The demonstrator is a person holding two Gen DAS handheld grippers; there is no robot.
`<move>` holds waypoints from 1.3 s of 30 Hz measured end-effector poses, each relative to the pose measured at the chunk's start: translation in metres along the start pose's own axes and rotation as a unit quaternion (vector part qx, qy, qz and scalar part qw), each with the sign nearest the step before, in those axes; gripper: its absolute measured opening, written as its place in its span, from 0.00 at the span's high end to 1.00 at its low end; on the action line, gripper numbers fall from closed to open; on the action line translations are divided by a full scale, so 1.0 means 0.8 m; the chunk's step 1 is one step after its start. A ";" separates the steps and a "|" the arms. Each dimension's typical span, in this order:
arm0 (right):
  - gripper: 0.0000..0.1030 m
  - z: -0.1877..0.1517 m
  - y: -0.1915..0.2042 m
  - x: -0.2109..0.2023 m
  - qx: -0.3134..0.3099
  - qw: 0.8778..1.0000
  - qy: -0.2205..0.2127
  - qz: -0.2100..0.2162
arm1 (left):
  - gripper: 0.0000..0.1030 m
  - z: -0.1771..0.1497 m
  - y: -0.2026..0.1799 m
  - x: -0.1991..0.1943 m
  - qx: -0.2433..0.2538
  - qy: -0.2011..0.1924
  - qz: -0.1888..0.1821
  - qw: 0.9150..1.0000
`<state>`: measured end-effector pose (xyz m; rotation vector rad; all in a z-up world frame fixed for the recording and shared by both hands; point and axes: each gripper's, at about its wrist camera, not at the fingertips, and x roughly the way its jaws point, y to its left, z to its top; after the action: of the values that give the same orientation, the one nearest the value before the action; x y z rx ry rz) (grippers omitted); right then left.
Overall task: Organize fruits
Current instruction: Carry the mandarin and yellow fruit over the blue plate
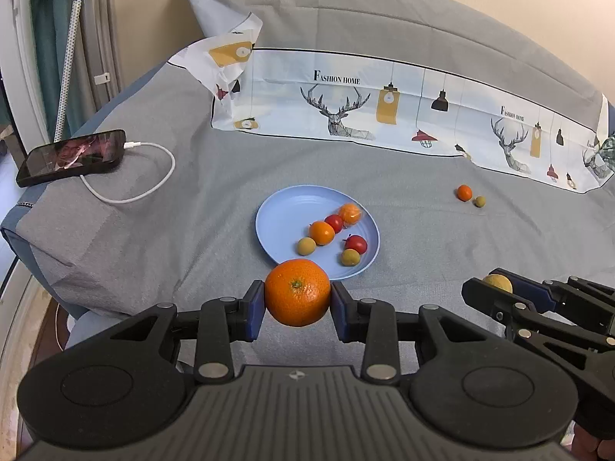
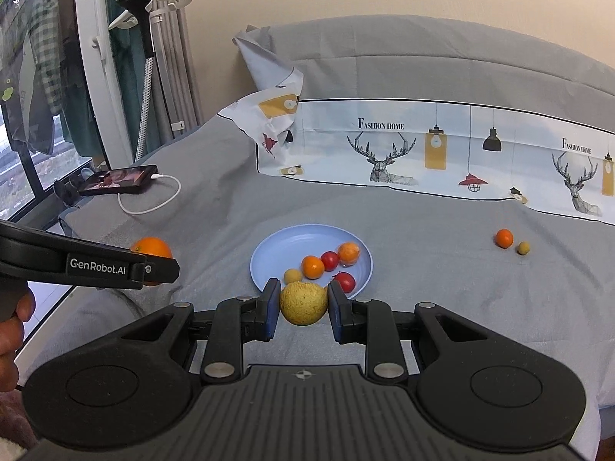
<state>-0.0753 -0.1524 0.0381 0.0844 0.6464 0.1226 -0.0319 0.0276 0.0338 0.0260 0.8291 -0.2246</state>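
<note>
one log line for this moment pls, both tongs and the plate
left tongs: shut on orange | right tongs: shut on yellow fruit | plate: six fruits | off-plate: two

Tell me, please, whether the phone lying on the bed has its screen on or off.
On. The phone shows a lit picture on its screen, and a white cable is plugged into its end.

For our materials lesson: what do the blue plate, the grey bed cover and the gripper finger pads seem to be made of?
Blue plate: probably plastic or melamine, smooth with a soft sheen and moulded rings. Grey bed cover: woven fabric, matte, with creases. Left gripper finger pads: likely rubbery blue facing on black plastic, though this cannot be confirmed.
</note>
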 end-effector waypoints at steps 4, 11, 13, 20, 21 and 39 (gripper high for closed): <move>0.73 0.000 -0.001 0.003 0.003 1.000 0.003 -0.001 | 0.61 0.000 0.000 0.002 0.000 0.001 -0.001 1.000; 0.73 -0.001 -0.001 0.008 0.008 1.000 0.008 -0.001 | 0.61 0.001 0.000 0.009 -0.001 0.007 -0.001 1.000; 0.73 -0.001 -0.002 0.010 0.008 1.000 0.010 -0.001 | 0.61 0.001 -0.001 0.010 -0.001 0.008 0.000 1.000; 0.73 -0.001 -0.002 0.016 0.009 1.000 0.016 -0.001 | 0.61 0.003 0.001 0.018 -0.004 0.014 0.000 1.000; 0.73 -0.001 -0.002 0.017 0.009 1.000 0.017 -0.001 | 0.61 0.003 0.001 0.018 -0.004 0.015 0.001 1.000; 0.73 0.004 -0.003 0.041 -0.002 0.999 0.031 -0.007 | 0.61 0.016 0.006 0.042 -0.011 0.026 0.004 1.000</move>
<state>-0.0476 -0.1500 0.0210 0.0716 0.7088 0.1134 0.0002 0.0246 0.0176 0.0146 0.8831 -0.2081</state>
